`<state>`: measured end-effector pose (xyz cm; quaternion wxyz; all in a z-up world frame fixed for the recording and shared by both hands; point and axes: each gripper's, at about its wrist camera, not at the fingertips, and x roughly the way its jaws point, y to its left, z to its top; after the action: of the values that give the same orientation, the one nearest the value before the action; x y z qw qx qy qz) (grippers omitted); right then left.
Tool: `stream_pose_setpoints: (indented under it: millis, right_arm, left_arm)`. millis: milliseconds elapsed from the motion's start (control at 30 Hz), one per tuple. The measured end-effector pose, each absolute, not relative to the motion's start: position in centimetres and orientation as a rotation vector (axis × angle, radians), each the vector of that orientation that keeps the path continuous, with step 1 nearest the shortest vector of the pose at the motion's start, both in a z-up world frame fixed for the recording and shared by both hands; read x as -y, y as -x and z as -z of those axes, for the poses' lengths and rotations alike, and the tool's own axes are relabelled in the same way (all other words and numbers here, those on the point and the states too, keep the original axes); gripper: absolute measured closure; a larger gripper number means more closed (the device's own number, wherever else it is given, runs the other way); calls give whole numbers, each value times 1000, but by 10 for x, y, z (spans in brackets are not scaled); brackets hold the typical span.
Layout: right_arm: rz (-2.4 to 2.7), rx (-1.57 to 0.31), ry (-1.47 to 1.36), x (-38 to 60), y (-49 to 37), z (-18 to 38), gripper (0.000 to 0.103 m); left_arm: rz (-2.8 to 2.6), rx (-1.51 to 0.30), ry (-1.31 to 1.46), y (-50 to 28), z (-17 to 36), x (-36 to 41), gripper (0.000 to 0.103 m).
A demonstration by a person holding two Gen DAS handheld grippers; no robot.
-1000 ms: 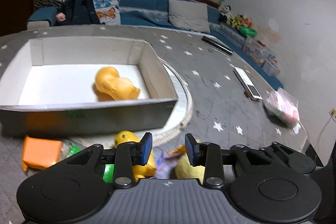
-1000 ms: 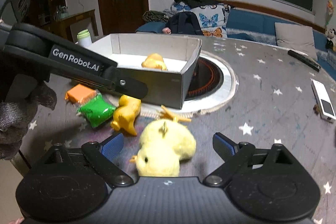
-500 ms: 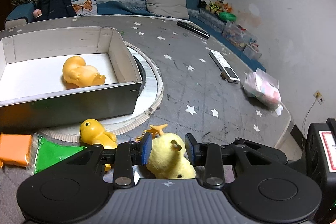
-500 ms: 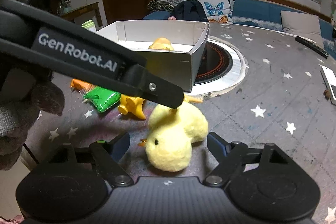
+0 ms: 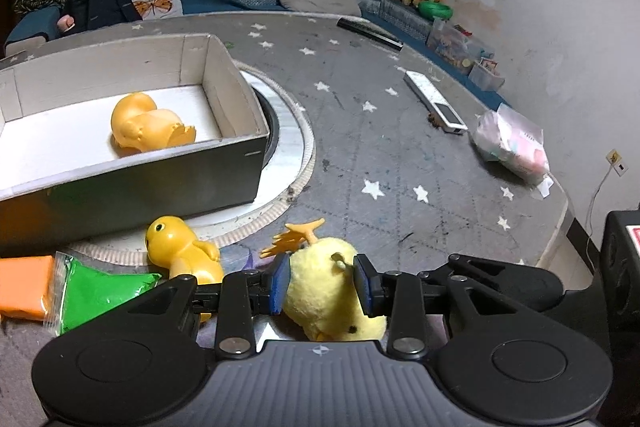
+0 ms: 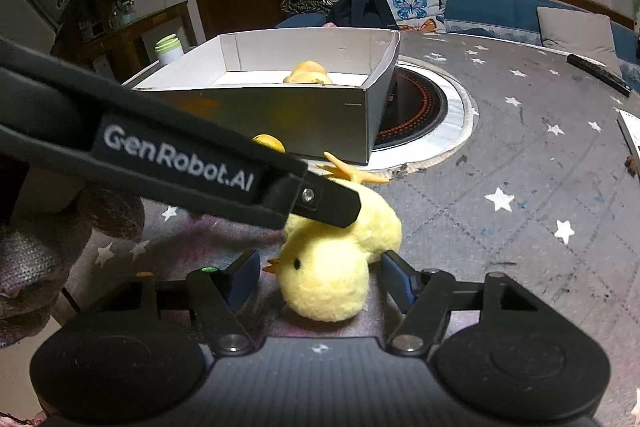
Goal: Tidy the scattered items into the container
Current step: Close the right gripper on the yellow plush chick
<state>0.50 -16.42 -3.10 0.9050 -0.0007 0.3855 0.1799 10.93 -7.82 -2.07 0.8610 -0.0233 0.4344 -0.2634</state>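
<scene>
A yellow plush chick [image 5: 328, 291] lies on the grey star-patterned table in front of the cardboard box [image 5: 240, 147]. My left gripper [image 5: 320, 283] straddles its body, open, blue pads brushing the fluff on both sides; one left finger [image 6: 320, 203] lies across the chick's back [image 6: 360, 231]. My right gripper [image 6: 320, 279] has its jaws closing around the chick's head, with a gap still at the beak side. An orange duck [image 5: 148, 125] lies inside the box. A yellow rubber duck [image 5: 180, 251], a green bag [image 5: 100, 287] and an orange block [image 5: 24, 287] lie beside the box.
A round hob [image 6: 420, 115] is set into the table behind the box. A white remote [image 5: 434, 103], a black remote [image 5: 368, 33] and a plastic bag [image 5: 512, 147] lie toward the right edge. A gloved hand [image 6: 40, 259] holds the left gripper.
My left gripper has swung right from the box front and sunk over the plush chick. The right gripper's jaws have narrowed around the chick's head.
</scene>
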Motion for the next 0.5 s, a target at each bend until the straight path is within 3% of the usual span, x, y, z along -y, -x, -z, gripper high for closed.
stream_pose_setpoints:
  millis: [500]
  right_arm:
    - [-378,-805,-14,165,-6,32,49]
  left_arm:
    - [562,-914,82,-114,22,72,68]
